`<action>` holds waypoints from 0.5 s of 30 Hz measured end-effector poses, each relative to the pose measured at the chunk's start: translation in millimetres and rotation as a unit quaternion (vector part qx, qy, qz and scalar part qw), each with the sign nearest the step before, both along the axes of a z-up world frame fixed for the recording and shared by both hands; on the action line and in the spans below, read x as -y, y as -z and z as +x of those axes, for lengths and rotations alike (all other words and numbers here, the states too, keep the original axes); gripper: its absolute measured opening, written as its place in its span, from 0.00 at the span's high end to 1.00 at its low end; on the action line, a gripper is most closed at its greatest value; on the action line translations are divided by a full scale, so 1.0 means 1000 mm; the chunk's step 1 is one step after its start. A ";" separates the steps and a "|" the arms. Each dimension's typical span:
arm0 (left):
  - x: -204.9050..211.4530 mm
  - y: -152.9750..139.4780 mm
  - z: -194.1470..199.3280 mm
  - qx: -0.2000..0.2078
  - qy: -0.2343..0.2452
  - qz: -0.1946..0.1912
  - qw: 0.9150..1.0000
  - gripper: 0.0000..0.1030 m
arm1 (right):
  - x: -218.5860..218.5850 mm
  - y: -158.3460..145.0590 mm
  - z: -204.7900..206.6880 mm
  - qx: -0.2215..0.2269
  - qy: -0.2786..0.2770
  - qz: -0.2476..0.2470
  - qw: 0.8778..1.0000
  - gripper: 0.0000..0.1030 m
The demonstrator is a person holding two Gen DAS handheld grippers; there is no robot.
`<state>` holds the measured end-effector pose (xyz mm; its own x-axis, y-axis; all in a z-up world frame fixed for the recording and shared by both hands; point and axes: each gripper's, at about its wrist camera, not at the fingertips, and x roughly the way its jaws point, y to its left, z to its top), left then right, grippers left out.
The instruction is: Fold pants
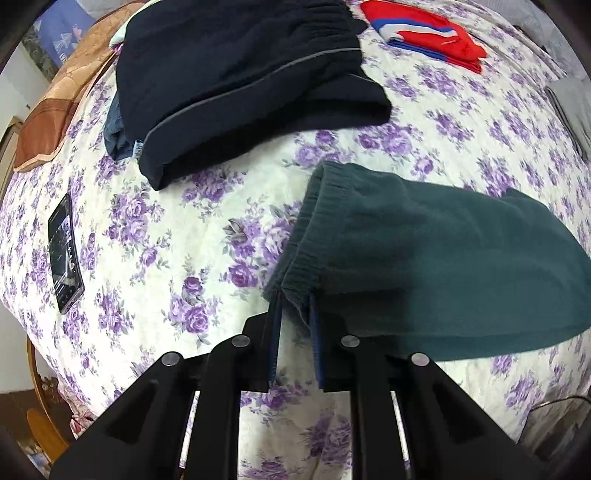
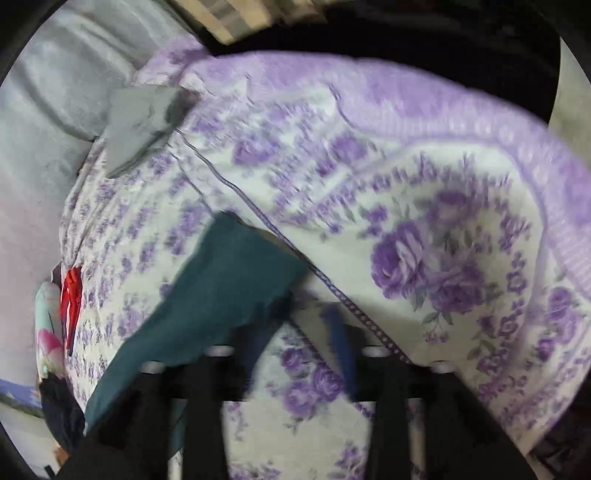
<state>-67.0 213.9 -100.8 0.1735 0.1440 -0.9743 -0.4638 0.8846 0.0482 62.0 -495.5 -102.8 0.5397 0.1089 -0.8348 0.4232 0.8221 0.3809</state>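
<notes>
Dark green pants [image 1: 424, 266] lie on the floral bedspread [image 1: 221, 206], the ribbed waistband toward my left gripper. My left gripper [image 1: 293, 306] has its jaws apart, with the waistband corner at the fingertips and only bedspread showing between them. In the right wrist view, which is blurred, the green pants [image 2: 207, 295] lie left of my right gripper [image 2: 303, 317]. Its jaws stand apart over the bedspread, with nothing between them.
Folded dark navy pants [image 1: 243, 81] lie at the back on other clothes. A red, white and blue garment [image 1: 424, 33] lies at the far right. A phone [image 1: 64, 254] lies at the left. A grey cloth [image 2: 136, 122] sits near the pillows.
</notes>
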 end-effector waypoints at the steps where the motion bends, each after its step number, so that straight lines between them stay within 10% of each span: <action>1: 0.001 0.000 -0.002 0.004 0.000 0.000 1.000 0.86 | -0.007 -0.006 -0.001 0.007 -0.017 0.001 1.000 0.49; 8: 0.003 -0.001 -0.011 0.021 -0.012 -0.011 1.000 0.86 | -0.126 -0.003 0.007 -0.030 -0.233 0.015 0.972 0.59; 15: 0.001 -0.001 -0.012 0.022 -0.008 -0.010 1.000 0.86 | -0.191 0.015 0.000 -0.059 -0.302 0.039 0.951 0.62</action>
<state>-78.6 212.5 -99.9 0.2132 0.1288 -0.9685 -0.4801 0.8772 0.0110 61.6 -304.0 -118.1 0.2614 0.4333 -0.8625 -0.0733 0.8999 0.4299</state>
